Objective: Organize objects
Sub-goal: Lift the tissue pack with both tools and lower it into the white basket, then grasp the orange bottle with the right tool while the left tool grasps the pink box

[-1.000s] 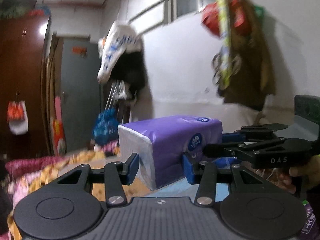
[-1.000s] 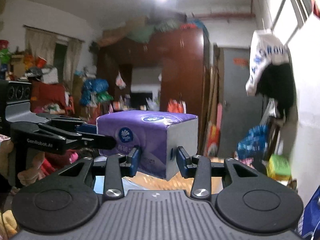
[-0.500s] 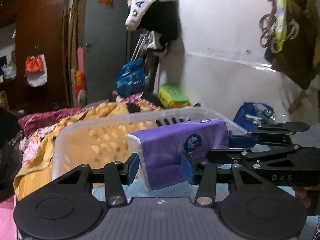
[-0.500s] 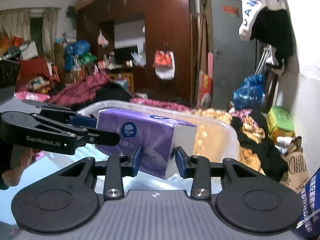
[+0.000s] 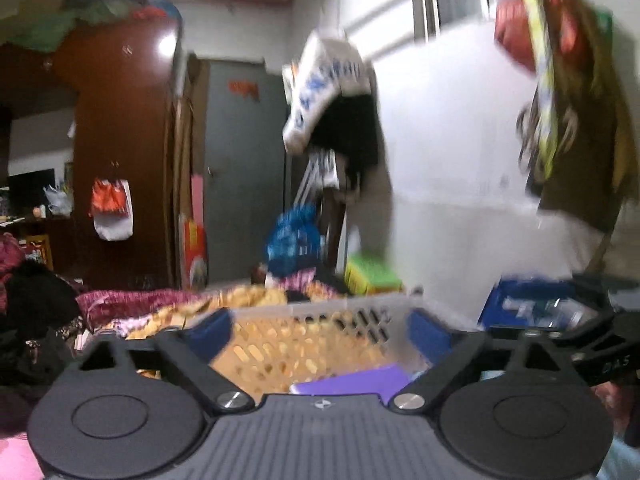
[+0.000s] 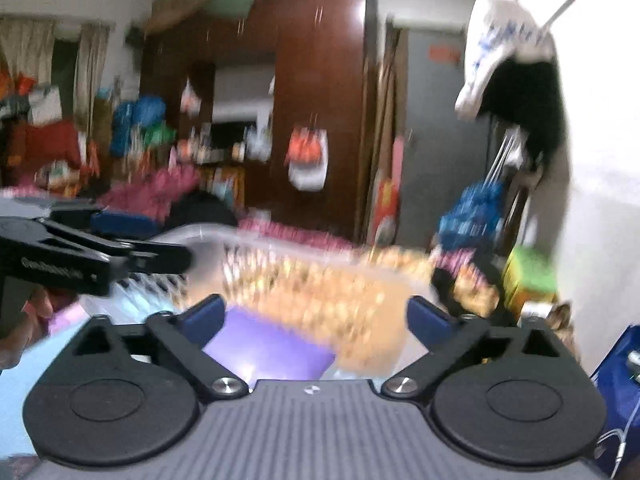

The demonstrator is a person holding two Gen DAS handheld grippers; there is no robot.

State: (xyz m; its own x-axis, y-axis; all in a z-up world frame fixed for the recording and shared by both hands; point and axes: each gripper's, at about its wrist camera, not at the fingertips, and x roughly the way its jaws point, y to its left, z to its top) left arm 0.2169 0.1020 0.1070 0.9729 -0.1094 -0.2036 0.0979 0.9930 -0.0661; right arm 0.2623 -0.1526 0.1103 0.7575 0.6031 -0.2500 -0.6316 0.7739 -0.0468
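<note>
The purple tissue pack lies low inside the clear plastic basket, below and between my fingers. It also shows in the right wrist view, inside the same basket. My left gripper is open and empty above the pack. My right gripper is open and empty too. The left gripper's fingers show at the left of the right wrist view. The right gripper shows at the right edge of the left wrist view. Both views are blurred.
A brown wardrobe and a grey door stand behind. A yellow patterned blanket lies under the basket. A blue bag and a green box sit by the white wall. Clothes hang on it.
Both grippers have opened and let go of the tissue pack, which now lies in the basket. Both cameras have tilted up and back.
</note>
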